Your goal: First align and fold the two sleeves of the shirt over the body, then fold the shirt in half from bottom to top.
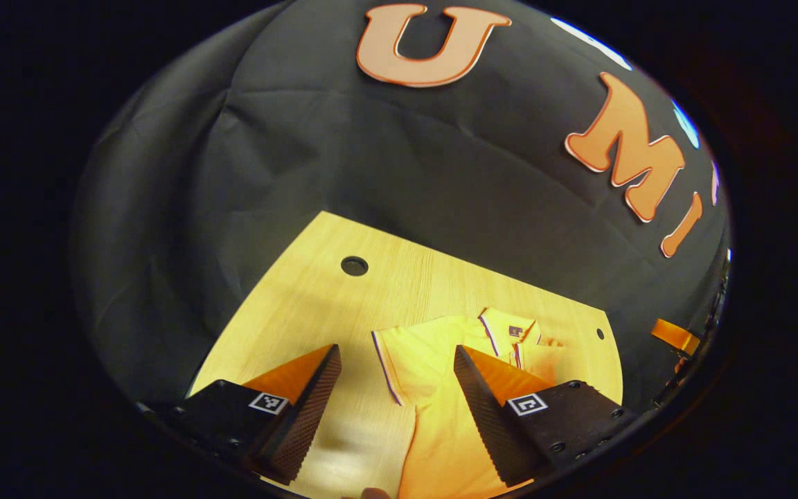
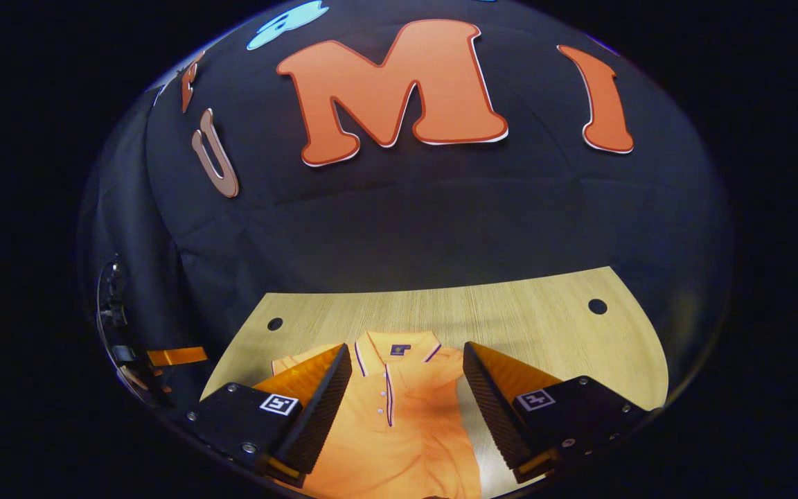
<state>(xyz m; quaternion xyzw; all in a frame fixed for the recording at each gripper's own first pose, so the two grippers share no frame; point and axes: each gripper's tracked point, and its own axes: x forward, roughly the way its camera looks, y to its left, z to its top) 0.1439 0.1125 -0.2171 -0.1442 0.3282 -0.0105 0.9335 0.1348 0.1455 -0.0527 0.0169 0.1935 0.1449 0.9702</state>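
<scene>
An orange polo shirt (image 2: 399,423) lies flat on the wooden table (image 2: 510,312), collar toward the far wall. In the left gripper view its left sleeve (image 1: 406,357) with a dark-striped cuff spreads out on the table (image 1: 316,291), the collar (image 1: 510,329) farther right. My left gripper (image 1: 397,360) hovers open above that sleeve, nothing between its fingers. My right gripper (image 2: 407,364) hangs open over the shirt's chest and collar (image 2: 399,346), holding nothing. The shirt's lower part is hidden below both views.
Round holes are cut in the tabletop: one (image 1: 354,265) beyond the left sleeve, others (image 2: 275,323) (image 2: 597,305) near the far corners. The black booth cloth rises right behind the table. An orange strap (image 2: 176,356) hangs off the table's left side.
</scene>
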